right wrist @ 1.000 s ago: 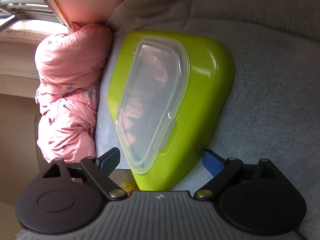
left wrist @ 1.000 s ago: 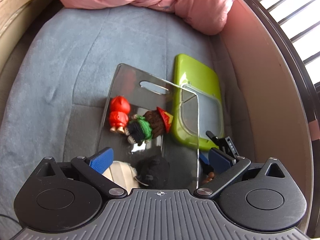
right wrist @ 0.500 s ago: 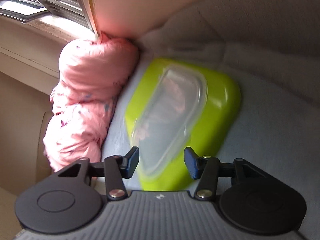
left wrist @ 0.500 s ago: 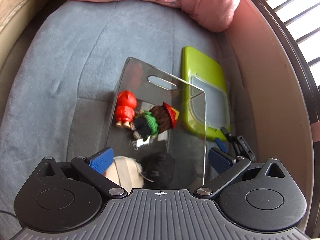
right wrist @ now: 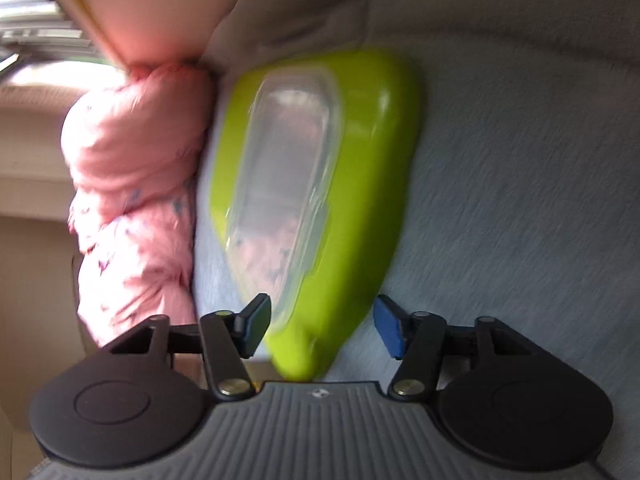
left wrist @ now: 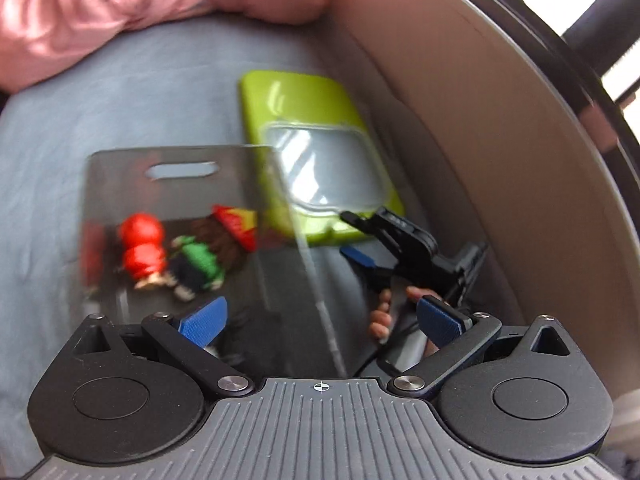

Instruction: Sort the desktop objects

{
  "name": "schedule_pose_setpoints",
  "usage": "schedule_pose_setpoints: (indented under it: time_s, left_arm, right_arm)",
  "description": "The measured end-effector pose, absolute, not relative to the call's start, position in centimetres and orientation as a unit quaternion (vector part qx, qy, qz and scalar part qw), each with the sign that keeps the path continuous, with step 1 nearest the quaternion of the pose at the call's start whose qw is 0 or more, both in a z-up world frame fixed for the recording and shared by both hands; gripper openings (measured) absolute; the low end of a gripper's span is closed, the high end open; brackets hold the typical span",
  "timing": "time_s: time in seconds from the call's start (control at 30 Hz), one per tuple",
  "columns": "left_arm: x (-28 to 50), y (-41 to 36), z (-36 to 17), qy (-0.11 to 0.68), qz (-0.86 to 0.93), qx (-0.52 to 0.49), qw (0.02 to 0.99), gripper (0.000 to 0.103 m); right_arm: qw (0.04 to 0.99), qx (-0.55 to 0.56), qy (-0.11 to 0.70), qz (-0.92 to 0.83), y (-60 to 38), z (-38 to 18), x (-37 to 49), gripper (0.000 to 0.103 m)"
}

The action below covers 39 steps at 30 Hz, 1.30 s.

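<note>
Grey, napped upholstery (left wrist: 132,80) fills both views, with a crumpled pink quilt (left wrist: 120,4) at the upper left. My left tool (left wrist: 320,320) is spread wide over a clear, hard rectangular board (left wrist: 180,196) with a slot handle; a glossy red figure (left wrist: 142,248) and a knitted doll (left wrist: 208,256) lie on it at centre left. My right tool (right wrist: 320,328), also spread, straddles the near corner of the smooth lime-green box (right wrist: 372,184) with its translucent lid (right wrist: 288,184).
</note>
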<state>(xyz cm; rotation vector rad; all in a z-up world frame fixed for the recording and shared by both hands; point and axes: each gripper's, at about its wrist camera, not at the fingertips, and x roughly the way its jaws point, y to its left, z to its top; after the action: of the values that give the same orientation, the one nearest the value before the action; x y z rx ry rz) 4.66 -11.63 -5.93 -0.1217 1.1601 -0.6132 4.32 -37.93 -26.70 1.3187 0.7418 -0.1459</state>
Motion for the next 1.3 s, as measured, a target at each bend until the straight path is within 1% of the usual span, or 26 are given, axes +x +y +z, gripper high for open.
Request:
schedule_pose_setpoints:
  time_s: [0.07, 0.13, 0.17, 0.27, 0.33, 0.37, 0.4, 0.47, 0.57, 0.63, 0.67, 0.73, 0.77, 0.8, 0.83, 0.87, 0.9, 0.93, 0.97, 1.07, 1.17, 1.23, 1.3]
  left_arm:
    - [6.5, -15.6, -7.7, 0.54, -0.338, -0.057, 0.768, 0.103]
    - [8.0, -18.8, -9.3, 0.529, -0.359, -0.047, 0.767, 0.103]
    - [8.6, -20.3, -10.0, 0.523, -0.367, -0.042, 0.768, 0.103]
    - [10.0, -21.6, -11.5, 0.532, -0.373, -0.083, 0.756, 0.103]
    - [10.6, -21.4, -12.0, 0.539, -0.365, -0.1, 0.752, 0.103]
    - [10.9, -21.2, -12.1, 0.541, -0.358, -0.102, 0.754, 0.103]
    - [11.2, -21.0, -12.1, 0.541, -0.351, -0.104, 0.757, 0.103]
    - [11.8, -20.5, -12.3, 0.544, -0.338, -0.109, 0.76, 0.103]
    - [12.5, -19.9, -12.4, 0.551, -0.316, -0.113, 0.764, 0.103]
    - [12.4, -19.4, -12.3, 0.55, -0.298, -0.106, 0.773, 0.103]
    - [12.2, -19.2, -12.2, 0.547, -0.288, -0.098, 0.78, 0.103]
    - [12.1, -18.3, -11.9, 0.543, -0.272, -0.09, 0.79, 0.103]
    - [12.0, -17.8, -11.7, 0.54, -0.266, -0.092, 0.793, 0.103]
    - [12.0, -17.2, -11.5, 0.537, -0.26, -0.094, 0.797, 0.103]
    - [12.1, -16.5, -11.4, 0.535, -0.255, -0.1, 0.799, 0.103]
    - [12.3, -15.8, -11.2, 0.533, -0.249, -0.107, 0.802, 0.103]
    - [12.5, -15.1, -11.1, 0.53, -0.243, -0.113, 0.804, 0.103]
    - [12.7, -14.7, -11.1, 0.53, -0.241, -0.119, 0.804, 0.103]
    - [12.9, -14.3, -11.2, 0.53, -0.239, -0.124, 0.804, 0.103]
    - [13.5, -13.2, -11.4, 0.531, -0.234, -0.14, 0.802, 0.103]
    - [14.1, -12.2, -11.6, 0.532, -0.228, -0.156, 0.8, 0.103]
    - [14.5, -11.5, -11.8, 0.532, -0.225, -0.167, 0.799, 0.103]
    - [14.9, -10.9, -12.0, 0.532, -0.223, -0.176, 0.798, 0.103]
  right_arm:
    - [0.73, 0.585, 0.346, -0.067, -39.2, -26.9, 5.0, 0.059]
    - [0.717, 0.598, 0.355, -0.04, -40.3, -27.5, 6.1, 0.067]
    - [0.713, 0.604, 0.355, -0.025, -40.8, -27.7, 6.3, 0.073]
    - [0.73, 0.584, 0.354, -0.002, -40.9, -27.5, 6.7, 0.074]
    - [0.746, 0.563, 0.355, -0.008, -40.4, -27.3, 6.0, 0.059]
    - [0.744, 0.562, 0.361, -0.022, -40.2, -27.3, 5.5, 0.042]
    - [0.741, 0.561, 0.368, -0.036, -40.0, -27.3, 4.9, 0.038]
    - [0.723, 0.584, 0.366, -0.051, -39.8, -27.6, 4.6, 0.039]
    - [0.735, 0.558, 0.379, -0.067, -39.3, -26.9, 6.8, 0.048]
    - [0.75, 0.54, 0.375, -0.068, -38.4, -26.4, 8.0, 0.069]
    - [0.762, 0.533, 0.363, -0.057, -37.7, -26.0, 8.3, 0.087]
    - [0.797, 0.49, 0.349, -0.059, -36.1, -25.2, 8.4, 0.089]
    - [0.813, 0.472, 0.336, -0.055, -35.5, -24.8, 8.2, 0.085]
    - [0.822, 0.466, 0.324, -0.052, -35.4, -24.7, 7.8, 0.074]
    - [0.83, 0.46, 0.313, -0.049, -35.4, -24.5, 7.4, 0.068]
    - [0.828, 0.47, 0.304, -0.042, -35.8, -24.5, 7.2, 0.056]
    - [0.821, 0.486, 0.297, -0.031, -36.3, -24.6, 7.2, 0.05]
    - [0.814, 0.503, 0.29, -0.02, -36.9, -24.7, 7.2, 0.047]
    - [0.812, 0.512, 0.281, -0.013, -37.3, -24.6, 7.2, 0.045]
    - [0.83, 0.499, 0.247, 0.0, -38.1, -23.8, 7.7, 0.045]
    - [0.82, 0.504, 0.27, -0.013, -38.8, -24.4, 9.6, 0.046]
    - [0.804, 0.518, 0.291, -0.036, -39.0, -25.3, 10.7, 0.052]
    - [0.804, 0.516, 0.294, -0.04, -38.8, -26.0, 12.0, 0.053]
